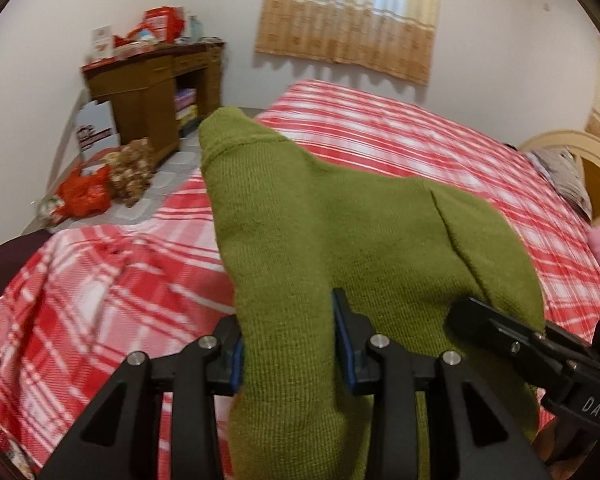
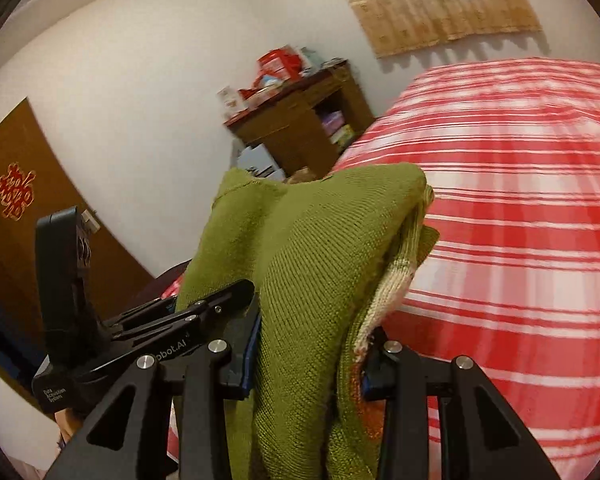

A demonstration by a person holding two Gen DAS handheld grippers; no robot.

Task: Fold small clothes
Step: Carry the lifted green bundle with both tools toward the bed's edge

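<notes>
A small olive-green knitted garment (image 1: 340, 232) is lifted above the red and white plaid bed (image 1: 420, 132). My left gripper (image 1: 288, 344) is shut on a thick fold of it, the fabric bunched between the blue pads. My right gripper (image 2: 308, 356) is shut on another part of the same garment (image 2: 320, 264), where a cream and orange knitted patch (image 2: 396, 284) shows at its edge. The right gripper also shows in the left wrist view (image 1: 512, 340), close beside the left one. The left gripper shows in the right wrist view (image 2: 204, 308) at the garment's left.
The plaid bed (image 2: 520, 200) fills the right and middle. A wooden desk (image 1: 156, 92) with red boxes stands by the far wall. Bags and a stuffed toy (image 1: 132, 172) lie on the floor. A headboard and pillow (image 1: 568, 176) are at the far right. A brown door (image 2: 16, 208) is at the left.
</notes>
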